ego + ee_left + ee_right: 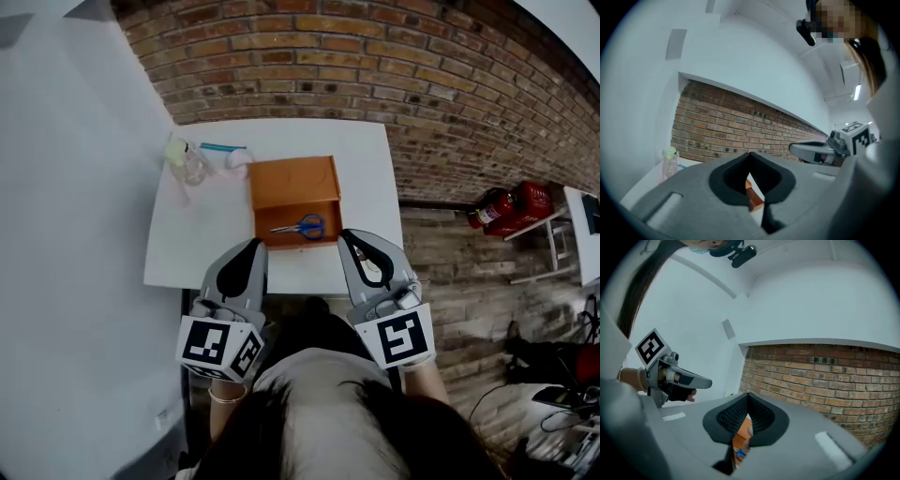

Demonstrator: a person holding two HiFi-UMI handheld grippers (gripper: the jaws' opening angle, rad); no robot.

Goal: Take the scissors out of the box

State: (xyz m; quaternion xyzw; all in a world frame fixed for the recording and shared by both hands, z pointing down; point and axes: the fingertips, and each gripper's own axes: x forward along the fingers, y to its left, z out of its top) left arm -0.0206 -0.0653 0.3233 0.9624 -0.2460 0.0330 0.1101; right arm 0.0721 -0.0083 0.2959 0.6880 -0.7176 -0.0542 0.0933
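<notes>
A white rectangular surface (187, 234) stands against a red-brown brick wall (375, 56), with a plain white wall filling the left of the head view. At the right edge of the frame, two red fire extinguishers (511, 206) sit low by the bricks. Near the surface's upper left corner stands a clear plastic bottle with a pale green cap (187, 161).

An open orange cardboard box (291, 180) sits at the middle of the surface. The blue-handled scissors (302, 226) lie flat inside it, close to its lower wall. Their long axis runs across the frame, with the blades pointing left and the handle loops to the right.

The left tool (255, 242) hovers over the surface's lower edge, below and left of the box, with its jaws pressed together on nothing. The right tool (347, 234) is just below the box's lower right corner, also pressed together and empty. Neither touches the box.
</notes>
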